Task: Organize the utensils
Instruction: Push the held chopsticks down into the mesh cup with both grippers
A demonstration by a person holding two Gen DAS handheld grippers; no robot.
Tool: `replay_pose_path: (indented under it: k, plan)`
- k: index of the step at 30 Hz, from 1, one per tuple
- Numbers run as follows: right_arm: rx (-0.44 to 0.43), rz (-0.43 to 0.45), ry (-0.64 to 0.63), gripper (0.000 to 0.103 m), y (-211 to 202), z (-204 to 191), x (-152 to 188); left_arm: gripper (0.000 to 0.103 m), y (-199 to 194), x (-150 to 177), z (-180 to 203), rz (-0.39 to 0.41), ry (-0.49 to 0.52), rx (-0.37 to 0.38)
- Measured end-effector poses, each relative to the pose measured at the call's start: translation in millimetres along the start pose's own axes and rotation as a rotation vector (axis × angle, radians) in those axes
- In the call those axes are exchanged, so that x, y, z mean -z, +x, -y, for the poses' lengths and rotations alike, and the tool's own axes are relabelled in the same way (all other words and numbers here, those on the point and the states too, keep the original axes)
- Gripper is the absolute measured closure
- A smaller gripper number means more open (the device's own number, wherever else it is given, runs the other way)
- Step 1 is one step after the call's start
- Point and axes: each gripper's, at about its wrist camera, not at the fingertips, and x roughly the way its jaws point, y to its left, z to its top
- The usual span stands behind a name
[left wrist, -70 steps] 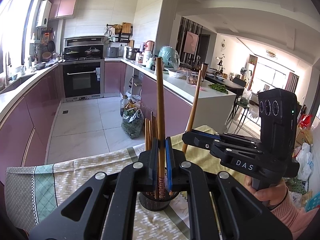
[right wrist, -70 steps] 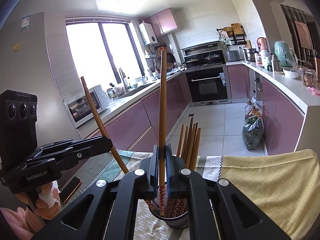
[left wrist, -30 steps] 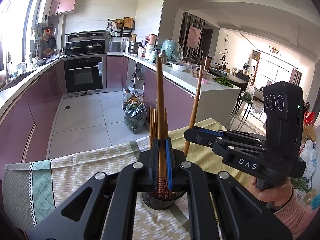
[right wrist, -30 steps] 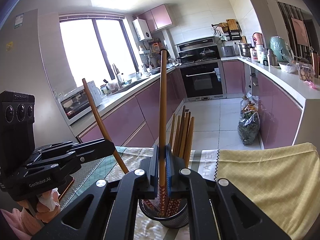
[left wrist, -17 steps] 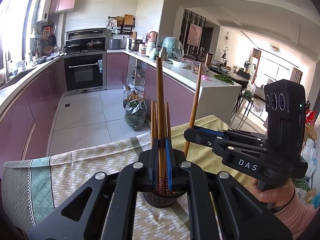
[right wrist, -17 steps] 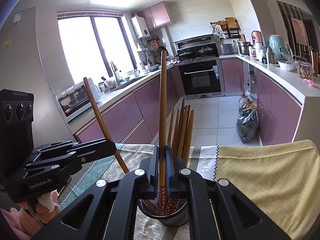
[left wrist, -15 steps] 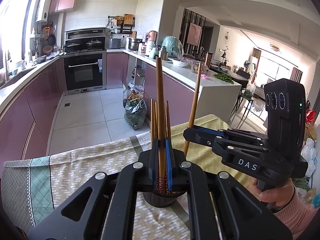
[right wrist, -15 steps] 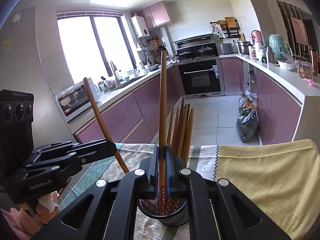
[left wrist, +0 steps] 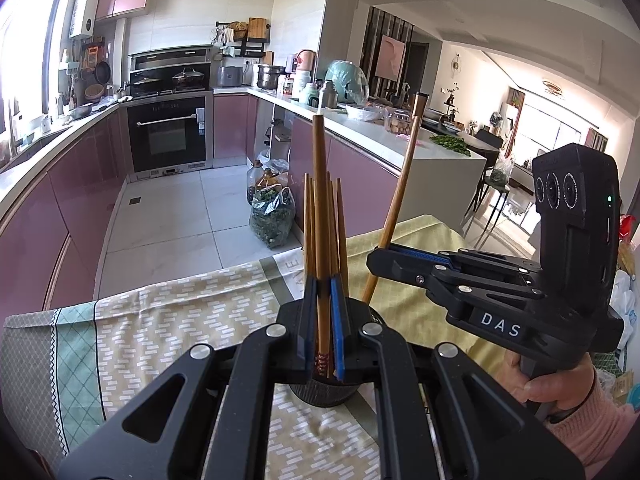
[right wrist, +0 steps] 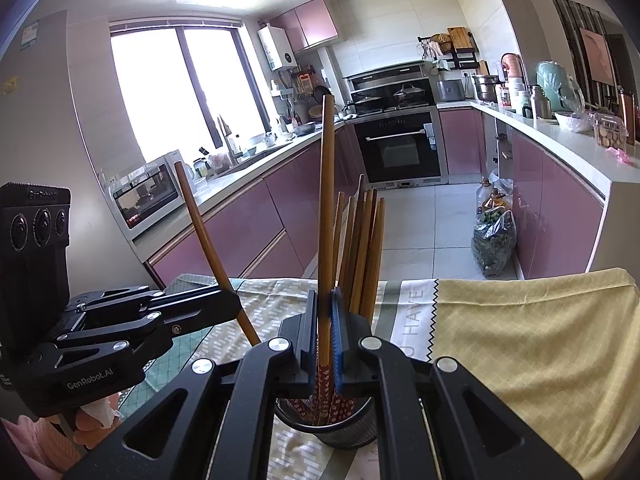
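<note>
At the bottom centre of each wrist view, a black mesh cup [right wrist: 336, 432] is holding a bundle of brown wooden chopsticks [right wrist: 362, 248], standing nearly upright. The left gripper [left wrist: 323, 320] and right gripper [right wrist: 325, 328] are each pinching one long chopstick [left wrist: 320, 200] in closed jaws, tips down at the cup. A yellow-green patterned cloth [right wrist: 520, 320] is covering the bench; beyond, pink kitchen cabinets [right wrist: 248, 220].

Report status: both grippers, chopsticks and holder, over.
Left gripper shut on one chopstick, right gripper shut on another chopstick. Both poised over mesh holder with chopstick bundle inside. Nothing in the way.
</note>
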Motion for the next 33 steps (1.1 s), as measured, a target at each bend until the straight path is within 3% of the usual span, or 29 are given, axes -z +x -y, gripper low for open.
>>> replay_pose_path:
  k: [33]
  plan:
    - [-0.002,-0.095,0.023,0.096,28.4,9.2,11.2,0.095,40.5,10.5,-8.0,-0.061,-0.007,-0.027]
